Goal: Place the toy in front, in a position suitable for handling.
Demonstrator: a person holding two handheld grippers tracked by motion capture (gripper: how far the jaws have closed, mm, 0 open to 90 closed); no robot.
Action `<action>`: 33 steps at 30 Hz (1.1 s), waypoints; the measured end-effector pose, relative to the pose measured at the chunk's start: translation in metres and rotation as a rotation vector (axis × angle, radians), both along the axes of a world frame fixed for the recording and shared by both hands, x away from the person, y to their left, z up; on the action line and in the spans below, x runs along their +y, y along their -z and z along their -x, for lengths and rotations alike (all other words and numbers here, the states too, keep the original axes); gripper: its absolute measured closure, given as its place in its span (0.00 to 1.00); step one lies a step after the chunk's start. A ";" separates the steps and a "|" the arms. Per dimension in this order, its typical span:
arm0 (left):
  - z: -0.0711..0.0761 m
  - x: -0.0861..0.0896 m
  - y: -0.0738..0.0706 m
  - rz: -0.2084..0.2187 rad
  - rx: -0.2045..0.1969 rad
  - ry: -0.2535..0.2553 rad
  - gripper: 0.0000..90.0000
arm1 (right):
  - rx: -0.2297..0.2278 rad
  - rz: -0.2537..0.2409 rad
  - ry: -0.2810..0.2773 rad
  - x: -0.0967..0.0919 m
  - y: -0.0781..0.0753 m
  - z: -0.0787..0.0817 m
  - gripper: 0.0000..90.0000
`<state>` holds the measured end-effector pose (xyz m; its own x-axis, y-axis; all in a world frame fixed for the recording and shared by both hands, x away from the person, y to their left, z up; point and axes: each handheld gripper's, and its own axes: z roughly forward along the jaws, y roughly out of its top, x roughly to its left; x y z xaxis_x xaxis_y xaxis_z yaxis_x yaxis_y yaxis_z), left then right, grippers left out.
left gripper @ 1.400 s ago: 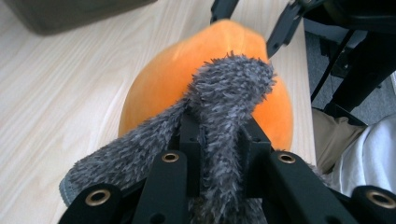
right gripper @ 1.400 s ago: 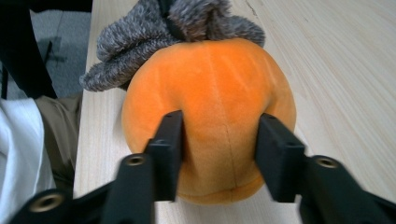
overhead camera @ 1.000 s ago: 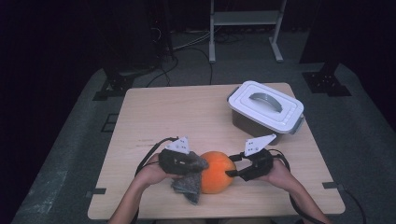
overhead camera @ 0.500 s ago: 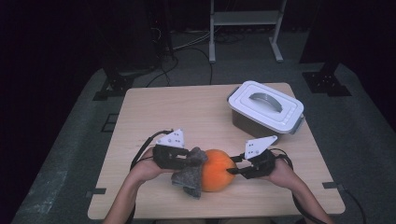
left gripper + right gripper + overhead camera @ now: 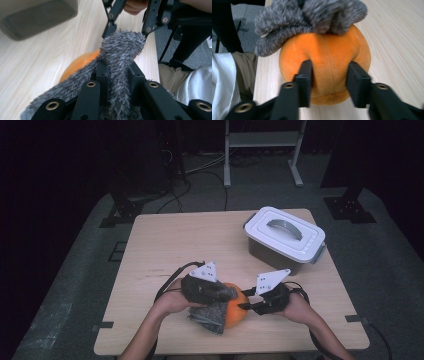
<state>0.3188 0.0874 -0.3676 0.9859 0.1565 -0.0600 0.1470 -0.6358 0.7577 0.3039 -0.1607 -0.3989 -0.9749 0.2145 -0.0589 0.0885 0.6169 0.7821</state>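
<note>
Now: cloth dragged over orange ball while right gripper re-grips it

Left gripper (image 5: 224,293) is clamped tight on the grey fuzzy cloth (image 5: 210,312); in the left gripper view the pile is squeezed between both jaws and a fold sticks out past the tips (image 5: 122,47). Compared with a second ago, that hand has lifted and slid a bit across the ball, so the cloth now drapes over the top left of the orange plush ball (image 5: 235,311) rather than hanging low beside it. Reads as a wiping stroke in progress.

Right gripper (image 5: 248,306) sits on the ball's other side. Its jaws have just been opening again after a brief squeeze, with the ball between them. In the right gripper view the two pads (image 5: 306,75) straddle the seam of the ball (image 5: 327,67) and look pressed against the plush, so I'd call it a loose steadying pinch, not a firm one. That hand has barely moved.

Ball rests on the wooden table (image 5: 165,250) near the front edge, between the two hands. White lidded box (image 5: 284,239) sits well apart at the far right, untouched.

Meaning for the job: wiping covers the upper side only; the rest of the ball probably needs turning, which a slack right grip would allow.
</note>
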 end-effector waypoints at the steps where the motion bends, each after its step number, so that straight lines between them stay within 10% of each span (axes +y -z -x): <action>1: 0.000 0.002 0.002 -0.001 0.004 -0.004 0.84 | 0.016 -0.007 0.004 0.000 0.000 -0.001 0.55; 9: 0.001 0.017 0.008 0.037 0.029 -0.010 0.84 | 0.055 -0.024 0.014 0.001 0.009 -0.004 0.36; 11: 0.003 0.019 0.008 0.050 0.022 -0.014 0.84 | 0.091 -0.046 0.012 0.005 0.011 -0.006 0.46; 18: 0.014 0.006 -0.012 0.057 -0.031 0.046 0.84 | 0.007 -0.014 -0.042 0.015 0.008 0.006 0.65; 21: 0.016 -0.006 -0.012 -0.028 -0.066 0.053 0.84 | -0.005 -0.003 -0.055 0.020 0.007 0.009 0.67; 33: 0.002 0.025 0.000 -0.011 -0.017 -0.047 0.84 | 0.027 -0.010 -0.031 0.009 0.013 0.001 0.71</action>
